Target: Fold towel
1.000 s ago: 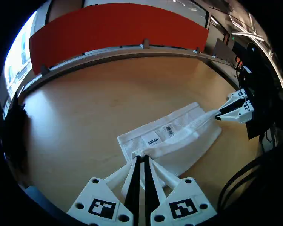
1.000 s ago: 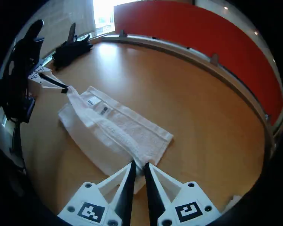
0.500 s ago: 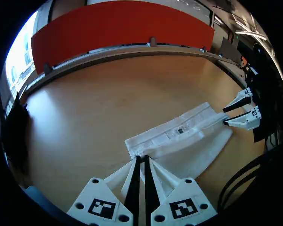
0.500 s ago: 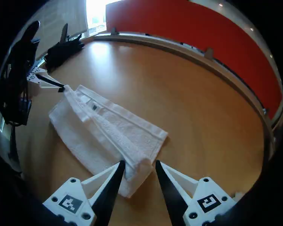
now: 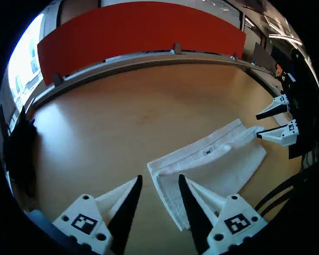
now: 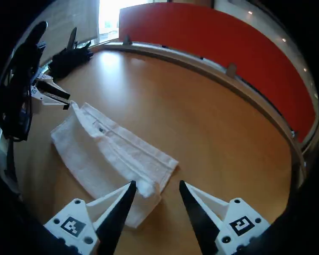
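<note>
A white towel (image 5: 215, 163) lies folded lengthwise on the wooden table (image 5: 117, 110), a small label on its upper layer. My left gripper (image 5: 159, 178) stands open just above the towel's near end, and nothing is between its fingers. At the towel's far end, in the left gripper view, the right gripper (image 5: 258, 126) is open too. In the right gripper view the towel (image 6: 100, 148) runs away to the left. My right gripper (image 6: 157, 183) is open over its near corner, and the left gripper (image 6: 67, 101) hovers open at the far end.
A red panel (image 5: 138, 29) stands behind the table's raised, curved back edge (image 6: 227, 83). A black object (image 6: 70, 57) lies near the window corner. Dark equipment and cables (image 5: 300, 127) are beside the right gripper. Bare wood (image 6: 210, 127) stretches beyond the towel.
Both grippers held the towel's lifted edge a second ago. The right one opened first, then the left. The edge has dropped and the towel lies flat and folded.
</note>
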